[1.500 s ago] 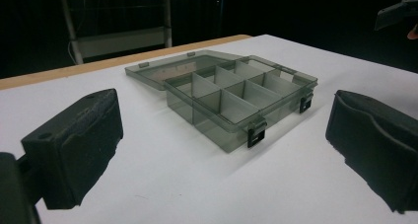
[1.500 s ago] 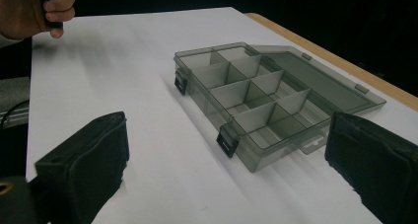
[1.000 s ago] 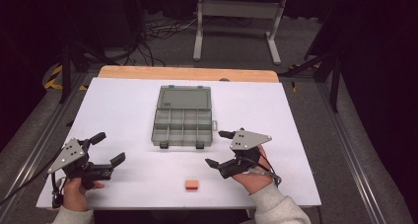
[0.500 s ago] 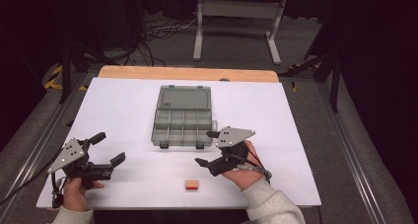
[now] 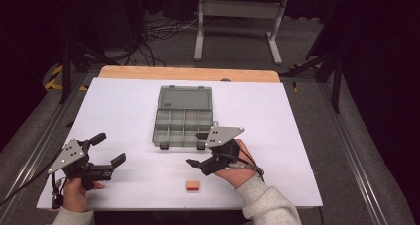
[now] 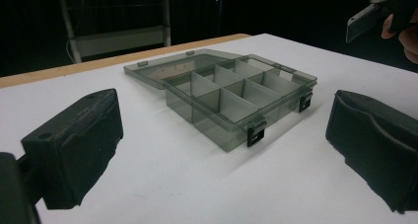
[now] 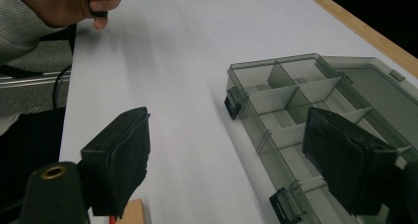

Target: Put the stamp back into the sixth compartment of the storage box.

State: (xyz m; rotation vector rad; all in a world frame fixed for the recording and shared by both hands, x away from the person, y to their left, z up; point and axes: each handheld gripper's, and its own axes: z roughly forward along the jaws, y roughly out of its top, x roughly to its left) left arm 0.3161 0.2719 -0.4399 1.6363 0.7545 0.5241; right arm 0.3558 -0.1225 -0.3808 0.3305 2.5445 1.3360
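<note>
A grey see-through compartment box (image 5: 183, 118) lies open mid-table, its lid flat behind it. A small orange block (image 5: 192, 186) rests near the front edge. My right gripper (image 5: 196, 148) is open and holds nothing. It hovers at the box's front right corner, just above and behind the block. In the right gripper view the box (image 7: 305, 110) lies behind the right jaw and the block (image 7: 130, 211) peeks out by the left jaw. My left gripper (image 5: 109, 148) is open and holds nothing at the front left. It points at the box (image 6: 236, 98).
The white tabletop (image 5: 297, 136) has bare room left and right of the box. A wooden strip (image 5: 188, 74) edges the far side. Metal rails run along both sides, and a stand with cables sits on the floor beyond.
The right gripper has moved left, from right of the box to its front right corner near the orange block. The left gripper has stayed put.
</note>
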